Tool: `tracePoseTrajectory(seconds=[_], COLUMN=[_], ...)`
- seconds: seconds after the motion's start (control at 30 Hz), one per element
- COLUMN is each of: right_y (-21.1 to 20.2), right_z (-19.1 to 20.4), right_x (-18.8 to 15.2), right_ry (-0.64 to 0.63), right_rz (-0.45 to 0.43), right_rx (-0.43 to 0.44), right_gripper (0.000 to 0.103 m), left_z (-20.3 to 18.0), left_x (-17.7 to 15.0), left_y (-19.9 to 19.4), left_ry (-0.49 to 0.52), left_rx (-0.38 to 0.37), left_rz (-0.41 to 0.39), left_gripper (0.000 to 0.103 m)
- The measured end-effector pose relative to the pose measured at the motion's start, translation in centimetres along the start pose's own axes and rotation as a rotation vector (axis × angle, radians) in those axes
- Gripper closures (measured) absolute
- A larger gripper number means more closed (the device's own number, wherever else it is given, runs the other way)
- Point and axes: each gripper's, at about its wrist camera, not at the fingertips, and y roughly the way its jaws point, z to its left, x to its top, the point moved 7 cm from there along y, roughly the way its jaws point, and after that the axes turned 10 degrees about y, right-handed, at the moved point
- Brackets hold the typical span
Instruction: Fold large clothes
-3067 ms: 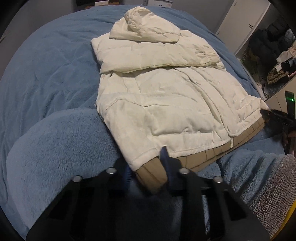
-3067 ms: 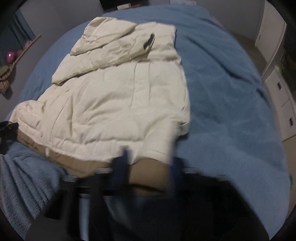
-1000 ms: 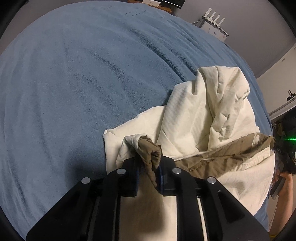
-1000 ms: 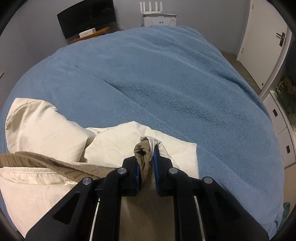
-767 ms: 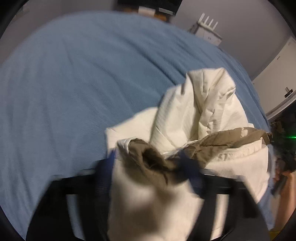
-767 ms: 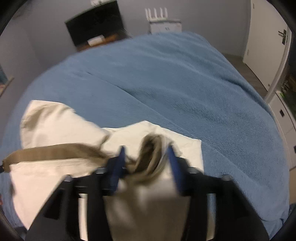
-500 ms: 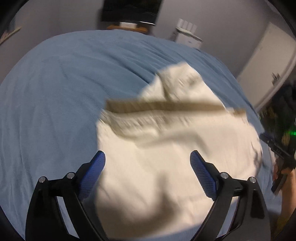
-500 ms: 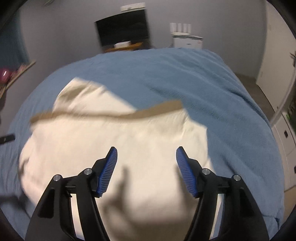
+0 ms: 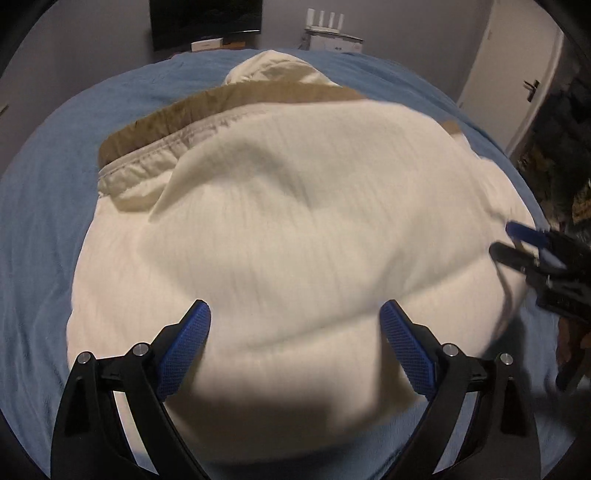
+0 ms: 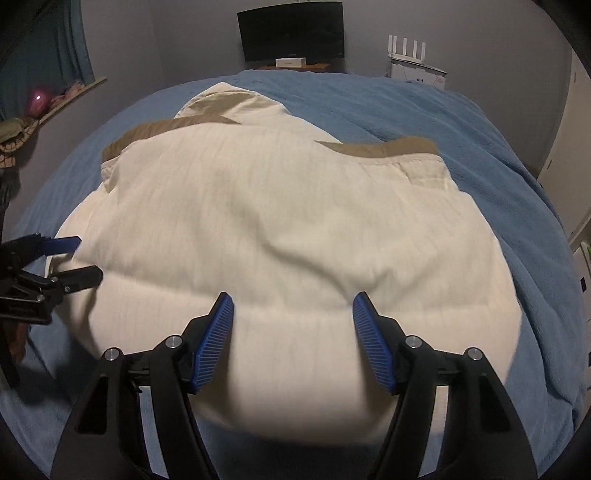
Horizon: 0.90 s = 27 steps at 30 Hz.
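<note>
Both grippers have let go since a second ago, when each was pinching a tan corner of the hem; the left gripper (image 9: 294,332) now hangs with its jaws spread wide and nothing between them, and the right gripper (image 10: 293,326) likewise stands open and holds nothing.

Just ahead of each pair of blue pads (image 9: 186,349) lies the cream jacket (image 9: 295,229), folded over on itself into a broad puffy mound on the bed (image 9: 44,206). In the left wrist view the jacket fills the middle of the frame, from six o'clock up to about twelve. Its tan hem band (image 9: 207,107) now runs across the far edge, from ten o'clock toward one o'clock (it was at the near edge three seconds ago). Beyond the band, at twelve o'clock, the hood (image 9: 273,70) pokes out from under the fold.

In the right wrist view the left gripper shows at nine o'clock, its fingers close beside the jacket's edge; whether they touch the cloth cannot be told because of blur. In the left wrist view the right gripper shows at three o'clock.

Past the bed, at twelve o'clock, a dark screen (image 10: 291,35) sits against the wall, with a white router (image 10: 413,61) at one o'clock.
</note>
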Motion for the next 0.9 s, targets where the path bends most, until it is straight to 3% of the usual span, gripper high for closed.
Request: tracePoseTrajectory(seconds=[0.27,0.43,0.6,0.9], right_y=[4.9,8.3,11.3,13.6], right_z=[1.1,1.0,-0.2,-0.5], right_x=[5.6,8.5,8.3,6.7], right_ry=[0.001,0.004,0.066,0.047], right_rz=[-0.012,0.034,0.135,0.15], right_rx=[-0.043,-0.069,-0.056,-0.094], right_gripper=[0.038,0.038,0.037,0.034], left_z=[3.8,5.9,7.4,8.0], left_x=[6.5,8.9,9.3,8.7], left_y=[4.4,6.8,9.8,12.9], left_ry=[-0.075,-0.081,-0.11,-0.091], left_rx=[0.07,0.128,0.096,0.082], left_rz=[0.03,0.092,0.184,0.227], left_gripper=[0.007,0.007,0.005,0.005])
